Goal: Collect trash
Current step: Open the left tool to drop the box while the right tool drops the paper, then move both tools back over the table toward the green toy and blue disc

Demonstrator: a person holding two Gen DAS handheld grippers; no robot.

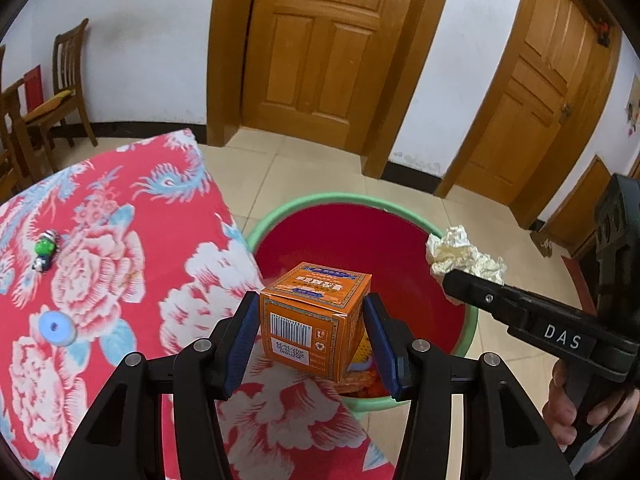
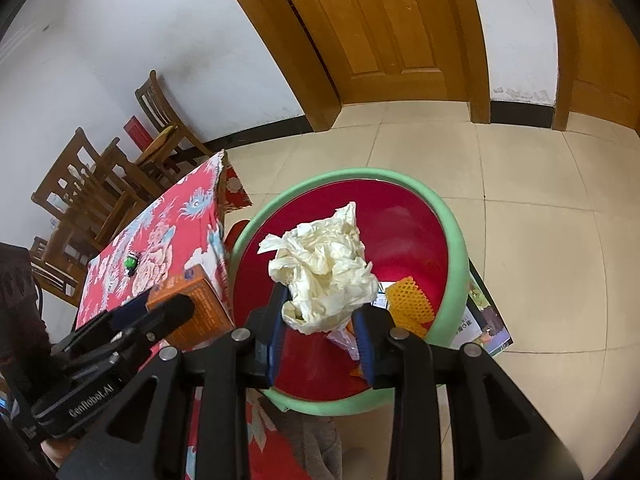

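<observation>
My left gripper (image 1: 310,316) is shut on an orange cardboard box (image 1: 314,316) and holds it over the near rim of a red bin with a green rim (image 1: 320,202). The box also shows in the right wrist view (image 2: 196,308), held by the left gripper (image 2: 168,304). My right gripper (image 2: 322,312) is shut on a crumpled cream paper wad (image 2: 324,276) above the bin (image 2: 452,232). In the left wrist view the right gripper (image 1: 452,280) holds the wad (image 1: 464,256) over the bin's right rim. Orange mesh (image 2: 410,300) and wrappers lie inside the bin.
A table with a red floral cloth (image 1: 100,248) stands left of the bin. A small green toy (image 1: 44,252) and a blue-white disc (image 1: 56,328) lie on it. Wooden chairs (image 2: 92,192) stand behind. A printed sheet (image 2: 484,320) lies under the bin. Tiled floor (image 2: 520,200) and doors lie beyond.
</observation>
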